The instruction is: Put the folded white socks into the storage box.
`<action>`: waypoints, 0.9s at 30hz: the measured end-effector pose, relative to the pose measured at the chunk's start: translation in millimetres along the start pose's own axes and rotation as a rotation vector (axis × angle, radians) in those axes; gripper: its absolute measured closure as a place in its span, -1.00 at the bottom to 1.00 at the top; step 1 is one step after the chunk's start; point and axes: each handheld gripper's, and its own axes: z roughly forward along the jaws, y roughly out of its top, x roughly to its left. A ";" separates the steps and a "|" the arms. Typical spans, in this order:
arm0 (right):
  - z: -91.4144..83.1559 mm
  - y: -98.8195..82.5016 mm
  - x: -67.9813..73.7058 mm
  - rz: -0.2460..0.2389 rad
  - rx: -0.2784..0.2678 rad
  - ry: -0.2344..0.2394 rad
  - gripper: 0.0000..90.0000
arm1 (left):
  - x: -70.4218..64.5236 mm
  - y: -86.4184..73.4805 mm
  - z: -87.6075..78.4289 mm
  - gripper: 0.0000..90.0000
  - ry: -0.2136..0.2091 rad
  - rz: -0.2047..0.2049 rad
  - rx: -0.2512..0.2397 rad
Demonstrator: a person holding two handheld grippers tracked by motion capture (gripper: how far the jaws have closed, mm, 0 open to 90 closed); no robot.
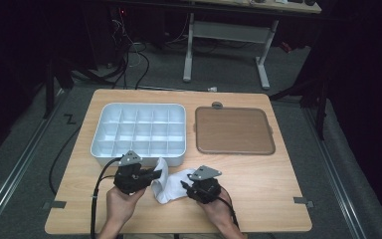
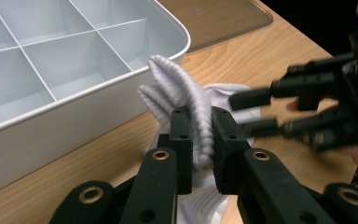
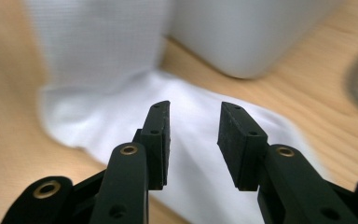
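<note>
A white sock (image 1: 168, 185) is being handled on the desk (image 1: 258, 199), just in front of the divided tray (image 1: 138, 130) and between the two hands. Its ribbed cuff is pinched by the left hand-held gripper (image 2: 200, 135), lifted beside the tray's corner. The right hand-held gripper (image 3: 193, 133) is held low over the sock's flat part, jaws partly apart with nothing gripped. A folding step is judged underway; next, a grasp on the free end is called for.
</note>
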 end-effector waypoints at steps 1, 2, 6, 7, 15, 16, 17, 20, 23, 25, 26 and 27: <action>-3.4 -1.7 -6.4 0.015 -0.001 -0.020 0.43 | -0.4 -0.1 0.2 0.79 0.000 0.000 0.000; -6.2 -3.5 -12.7 0.027 -0.004 -0.036 0.43 | -0.7 -0.2 0.3 0.79 0.000 0.003 0.001; -10.7 -10.1 -28.3 0.055 0.000 -0.083 0.43 | -2.4 -0.9 1.6 0.79 0.000 0.003 0.004; -11.5 -15.6 -38.6 0.073 0.013 -0.122 0.42 | -2.5 -1.0 1.8 0.79 -0.002 0.005 0.006; -5.4 -28.7 -49.4 0.097 0.073 -0.100 0.62 | -4.4 -2.3 3.8 0.79 -0.002 0.016 0.014; -4.6 -30.8 -48.8 0.099 0.077 -0.093 0.67 | -4.7 -2.4 4.1 0.79 -0.001 0.016 0.013; -4.7 -32.6 -47.5 0.103 0.075 -0.088 0.72 | -4.8 -2.5 4.3 0.79 0.000 0.017 0.013; -7.3 -35.5 -41.3 0.107 0.069 -0.079 0.82 | -4.8 -2.7 5.1 0.79 0.003 0.023 0.017; -8.5 -37.0 -37.3 0.109 0.064 -0.073 0.85 | -5.7 -2.5 5.7 0.79 0.005 0.025 0.015; -8.7 -38.0 -35.5 0.118 0.057 -0.064 0.85 | -6.1 -2.6 6.1 0.79 0.004 0.023 0.015; -8.9 -38.1 -34.1 0.120 0.057 -0.064 0.85 | -6.3 -3.0 6.4 0.79 0.003 0.026 0.018; -9.0 -38.2 -31.9 0.119 0.056 -0.062 0.85 | -6.9 -3.5 6.9 0.79 0.004 0.025 0.019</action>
